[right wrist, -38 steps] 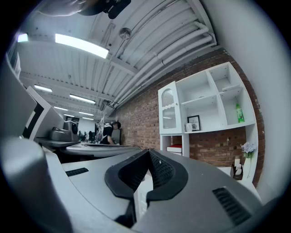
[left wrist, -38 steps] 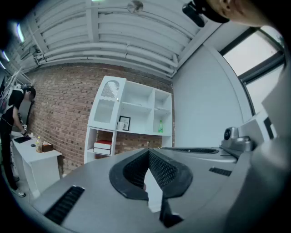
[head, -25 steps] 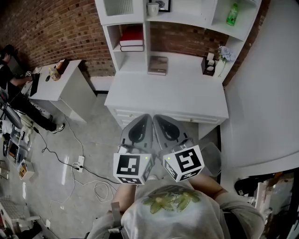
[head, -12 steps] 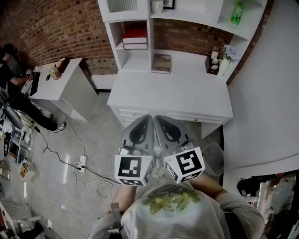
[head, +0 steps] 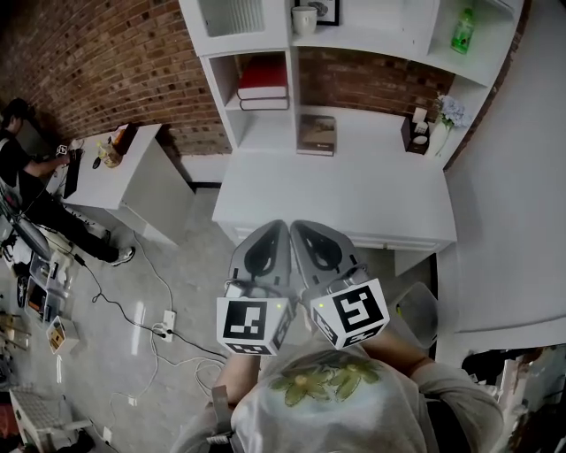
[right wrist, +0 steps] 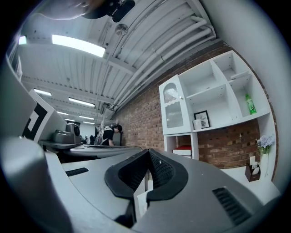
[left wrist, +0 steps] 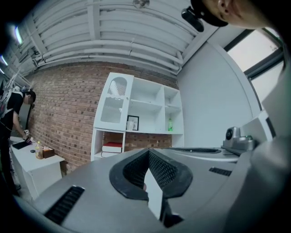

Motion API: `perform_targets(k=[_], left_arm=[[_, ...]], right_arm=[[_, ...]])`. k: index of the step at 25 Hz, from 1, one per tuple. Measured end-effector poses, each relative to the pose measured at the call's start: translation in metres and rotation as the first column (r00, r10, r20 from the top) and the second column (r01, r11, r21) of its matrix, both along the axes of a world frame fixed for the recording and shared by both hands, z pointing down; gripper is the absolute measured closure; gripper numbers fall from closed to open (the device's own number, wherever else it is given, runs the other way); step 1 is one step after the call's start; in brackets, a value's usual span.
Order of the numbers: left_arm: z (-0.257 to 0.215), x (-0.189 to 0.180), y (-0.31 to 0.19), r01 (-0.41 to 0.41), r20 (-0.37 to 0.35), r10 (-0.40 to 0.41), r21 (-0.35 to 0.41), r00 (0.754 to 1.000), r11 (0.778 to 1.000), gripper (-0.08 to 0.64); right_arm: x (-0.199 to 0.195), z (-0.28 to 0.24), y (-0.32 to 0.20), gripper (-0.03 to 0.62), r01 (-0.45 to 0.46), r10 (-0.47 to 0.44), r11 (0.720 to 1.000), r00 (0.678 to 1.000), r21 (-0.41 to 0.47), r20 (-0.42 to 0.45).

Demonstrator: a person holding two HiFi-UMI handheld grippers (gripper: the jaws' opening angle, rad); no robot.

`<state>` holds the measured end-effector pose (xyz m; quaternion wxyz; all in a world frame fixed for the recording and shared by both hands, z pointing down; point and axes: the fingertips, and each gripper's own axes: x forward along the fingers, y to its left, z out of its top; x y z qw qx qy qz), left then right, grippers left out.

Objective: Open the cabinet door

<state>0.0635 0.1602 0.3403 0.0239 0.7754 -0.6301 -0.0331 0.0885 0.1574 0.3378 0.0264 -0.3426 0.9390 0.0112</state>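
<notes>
The cabinet door (head: 232, 16) is a white glass-paned door, closed, at the top left of the white hutch above the desk. It also shows in the left gripper view as the cabinet door (left wrist: 113, 102) and in the right gripper view as the cabinet door (right wrist: 173, 109), far ahead in both. My left gripper (head: 281, 225) and right gripper (head: 296, 225) are held side by side in front of the person's chest, pointing level at the desk, well short of the hutch. Both have their jaws together with nothing between them: left gripper (left wrist: 148, 152), right gripper (right wrist: 148, 152).
The white desk (head: 354, 190) carries a book (head: 317, 134) and a small holder with flowers (head: 447, 111). The hutch holds red books (head: 263, 80), a mug (head: 303, 18) and a green bottle (head: 463, 31). A bin (head: 416, 314) stands right, a side table (head: 133, 168), a person (head: 18, 150) and floor cables (head: 168, 318) left.
The desk and hutch have slid down and right in the head view as the person moved nearer. Both grippers kept their place before the chest, jaws still shut.
</notes>
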Motion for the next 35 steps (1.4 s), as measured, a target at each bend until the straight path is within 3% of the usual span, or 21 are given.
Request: perform_targets(k=[23, 32, 35], left_arm=[[-0.002, -0.043, -0.178, -0.011, -0.043, 0.010, -0.007, 0.999, 1.000, 0.552], [0.005, -0.051, -0.228, -0.004, -0.031, 0.003, -0.035, 1.000, 0.999, 0.552], [-0.003, -0.054, -0.241, 0.003, -0.026, -0.004, -0.011, 1.000, 1.000, 0.552]], right_arm=[[-0.043, -0.004, -0.177, 0.572, -0.010, 0.010, 1.000, 0.999, 0.005, -0.042], [-0.052, -0.004, -0.230, 0.572, -0.008, 0.008, 1.000, 0.999, 0.018, -0.039], [-0.055, -0.008, -0.241, 0.572, -0.004, 0.005, 1.000, 0.999, 0.025, -0.032]])
